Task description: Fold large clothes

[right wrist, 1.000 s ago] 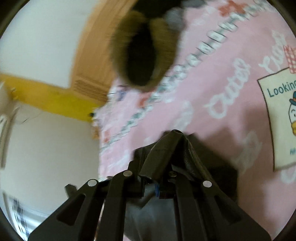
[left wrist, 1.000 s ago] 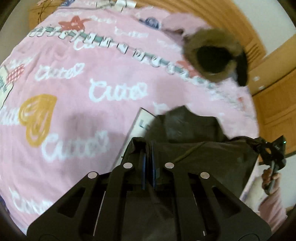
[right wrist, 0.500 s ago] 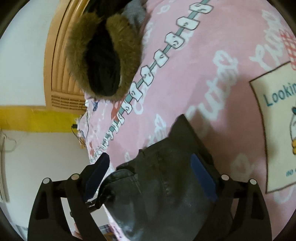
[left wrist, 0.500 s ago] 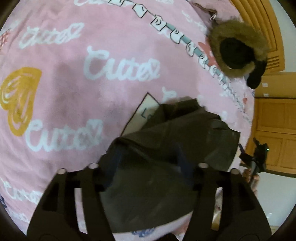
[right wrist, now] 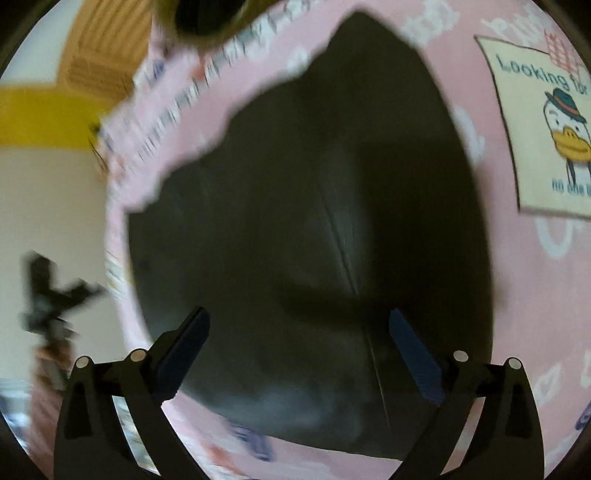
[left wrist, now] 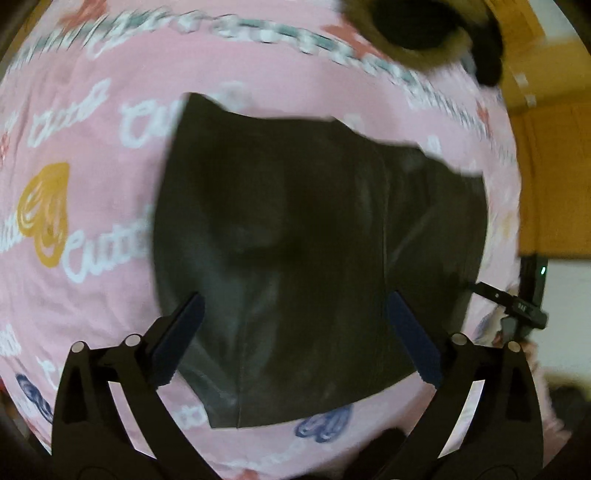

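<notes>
Item: dark garment (left wrist: 295,240), smooth, faintly sheened fabric, possibly leather-like; motion blur makes the type uncertain. Location: lying on the pink printed blanket (left wrist: 92,166), laid in a compact folded block with a vertical seam or fold line visible in both wrist views.

Left gripper (left wrist: 295,332): jaws opening, spread wide above the near edge of the garment; pads clear of the cloth, nothing grasped.

Right gripper (right wrist: 299,343): jaws opening likewise, wide apart over the garment (right wrist: 314,221), pads free, nothing pinched.

Step in hand, by judgement: letting go after laying a fold. To do it well, lift both grippers straight away from the cloth so no pad drags the top layer askew, then check that the near hem lies flush before taking new corners. The far edge looks uneven and may want smoothing.

Other entries: fur-trimmed dark item (left wrist: 417,26) at the far end of the blanket; cream cartoon duck panel (right wrist: 546,125) printed on the blanket; wooden furniture (left wrist: 546,177) beyond.

Obscured: garment's underside layers hidden; sleeves, collar or waistband not distinguishable; fur-trimmed item cut off by the frame; both views smeared.
</notes>
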Action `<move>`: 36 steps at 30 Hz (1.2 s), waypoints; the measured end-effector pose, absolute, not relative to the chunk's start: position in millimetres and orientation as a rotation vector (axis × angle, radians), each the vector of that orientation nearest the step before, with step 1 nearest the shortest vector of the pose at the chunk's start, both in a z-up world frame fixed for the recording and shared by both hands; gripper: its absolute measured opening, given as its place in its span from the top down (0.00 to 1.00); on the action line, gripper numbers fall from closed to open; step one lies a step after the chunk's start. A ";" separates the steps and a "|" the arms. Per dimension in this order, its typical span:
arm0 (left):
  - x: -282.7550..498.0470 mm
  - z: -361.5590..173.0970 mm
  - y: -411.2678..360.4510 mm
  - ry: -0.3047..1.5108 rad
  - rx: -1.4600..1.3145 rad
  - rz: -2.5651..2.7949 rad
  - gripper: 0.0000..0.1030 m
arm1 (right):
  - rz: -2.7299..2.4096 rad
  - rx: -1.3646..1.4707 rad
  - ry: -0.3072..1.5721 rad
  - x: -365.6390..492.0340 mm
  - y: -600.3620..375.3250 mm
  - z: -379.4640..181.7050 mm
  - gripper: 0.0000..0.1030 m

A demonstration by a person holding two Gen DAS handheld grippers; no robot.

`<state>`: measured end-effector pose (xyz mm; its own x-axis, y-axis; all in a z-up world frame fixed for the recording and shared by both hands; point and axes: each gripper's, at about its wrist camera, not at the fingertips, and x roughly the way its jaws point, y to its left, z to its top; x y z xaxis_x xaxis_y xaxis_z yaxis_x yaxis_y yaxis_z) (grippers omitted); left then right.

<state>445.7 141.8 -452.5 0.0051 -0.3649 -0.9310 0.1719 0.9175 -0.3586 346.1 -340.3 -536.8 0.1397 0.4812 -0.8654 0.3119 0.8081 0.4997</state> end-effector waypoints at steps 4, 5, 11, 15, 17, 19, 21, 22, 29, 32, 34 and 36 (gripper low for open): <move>401.9 -487.3 96.3 1.444 -0.004 -0.384 0.06 | 0.057 0.546 1.519 329.1 -315.2 -566.2 0.08; 395.9 -499.0 89.7 1.459 0.009 -0.386 0.06 | 0.048 0.527 1.516 329.2 -312.3 -567.9 0.08; 363.5 -560.6 62.6 1.526 0.171 -0.329 0.06 | -0.002 0.510 1.449 322.0 -308.0 -572.9 0.06; 355.8 -561.0 59.1 1.509 0.217 -0.280 0.06 | -0.007 0.529 1.386 314.6 -310.6 -572.3 0.06; 358.8 -557.3 63.9 1.530 0.177 -0.231 0.06 | 0.004 0.522 1.383 314.5 -309.1 -570.6 0.07; 359.3 -548.4 68.3 1.535 0.159 -0.141 0.06 | 0.026 0.480 1.415 319.9 -305.6 -563.7 0.07; 358.4 -530.1 73.2 1.519 0.112 -0.064 0.06 | 0.055 0.511 1.395 318.3 -306.6 -547.8 0.07; 358.0 -518.7 74.4 1.498 0.077 -0.051 0.06 | 0.087 0.543 1.341 312.3 -310.7 -533.3 0.07; 382.2 -488.0 52.3 1.406 0.112 -0.089 0.06 | 0.031 0.518 1.214 260.5 -332.4 -501.5 0.08; 404.2 -524.1 47.8 1.464 0.101 -0.097 0.06 | 0.044 0.615 1.261 241.9 -328.9 -526.8 0.08; 422.5 -552.5 50.3 1.508 0.094 -0.068 0.06 | 0.041 0.610 1.299 247.1 -314.9 -545.4 0.08; 436.9 -570.0 55.3 1.535 0.044 -0.045 0.06 | 0.030 0.552 1.306 255.1 -311.0 -559.2 0.08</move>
<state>436.9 55.3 -570.0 0.0355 -0.0013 -0.9994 0.0567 0.9984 0.0007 255.1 -311.0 -559.2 0.2801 0.3247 -0.9034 0.2835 0.8711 0.4010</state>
